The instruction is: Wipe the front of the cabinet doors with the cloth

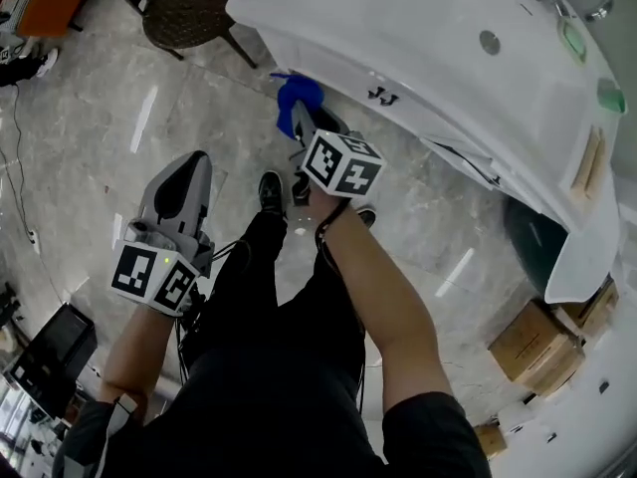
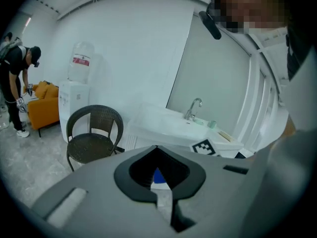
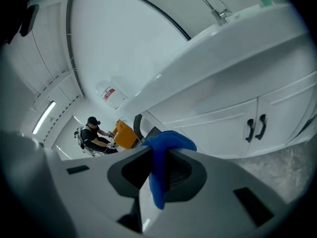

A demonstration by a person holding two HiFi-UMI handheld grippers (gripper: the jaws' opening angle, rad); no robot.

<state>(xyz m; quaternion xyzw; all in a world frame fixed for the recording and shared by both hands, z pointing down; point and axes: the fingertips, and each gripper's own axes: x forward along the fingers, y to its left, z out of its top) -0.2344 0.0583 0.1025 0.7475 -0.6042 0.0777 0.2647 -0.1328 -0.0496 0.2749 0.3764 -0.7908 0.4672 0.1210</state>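
Right gripper (image 3: 159,157): jaws pinch the cloth (image 3: 168,142), centre of its own view.
Cloth: blue and bunched, one end hanging between the jaws; upper centre of the head view, under the counter (image 1: 448,58) edge.
Doors (image 3: 218,125): white, shut, near the cloth; contact unclear.
Left gripper (image 2: 157,152): jaws pressed together on nothing; lower left of the head view, well apart from the doors.

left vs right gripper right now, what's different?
The right gripper is clamped on the blue cloth; the left gripper has its jaws together on nothing.
The right gripper is close to the cabinet doors and faces them; the left gripper is out over the floor, farther from them.
Shared: both are grey and each carries a marker cube.
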